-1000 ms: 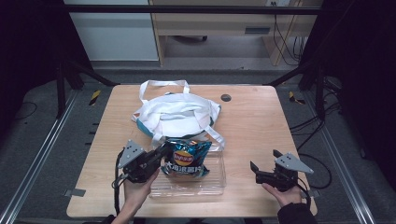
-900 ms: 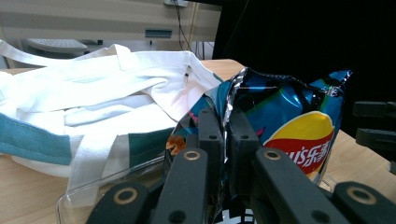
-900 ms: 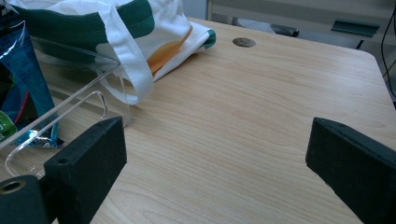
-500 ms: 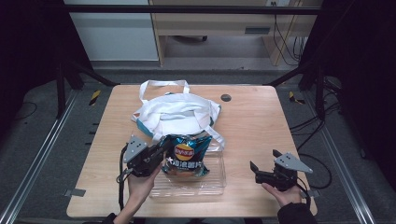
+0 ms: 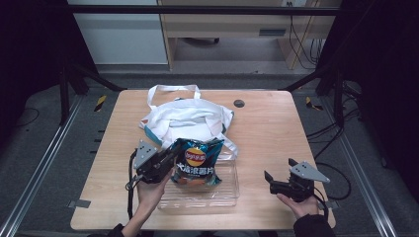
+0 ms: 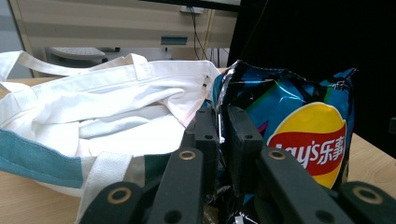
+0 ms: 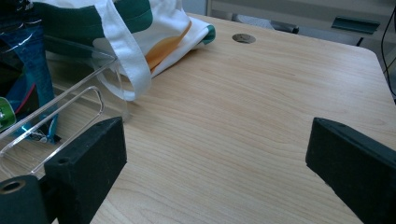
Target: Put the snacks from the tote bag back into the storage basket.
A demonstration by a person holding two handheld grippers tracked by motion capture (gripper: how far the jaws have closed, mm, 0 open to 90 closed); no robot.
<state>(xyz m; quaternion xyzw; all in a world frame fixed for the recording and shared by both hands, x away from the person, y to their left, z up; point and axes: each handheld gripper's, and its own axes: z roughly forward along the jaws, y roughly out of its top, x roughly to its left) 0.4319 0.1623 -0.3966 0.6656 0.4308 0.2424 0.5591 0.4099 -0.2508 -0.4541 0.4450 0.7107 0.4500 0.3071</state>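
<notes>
Pinching the chip bag (image 5: pixel 197 160) by its edge, your left gripper (image 5: pixel 170 153) lifts it over the clear tray (image 5: pixel 225 190) (jaws just easing slightly); your right gripper (image 5: pixel 276 185) rests wide apart, holding nothing.

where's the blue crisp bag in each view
High view: blue foil crisp bag low centre, above the clear plastic tray.
Left gripper view: right of centre, its edge pinched between the black jaws.
Right gripper view: far left edge.
Shared landmark: white cloth tote bag.
</notes>
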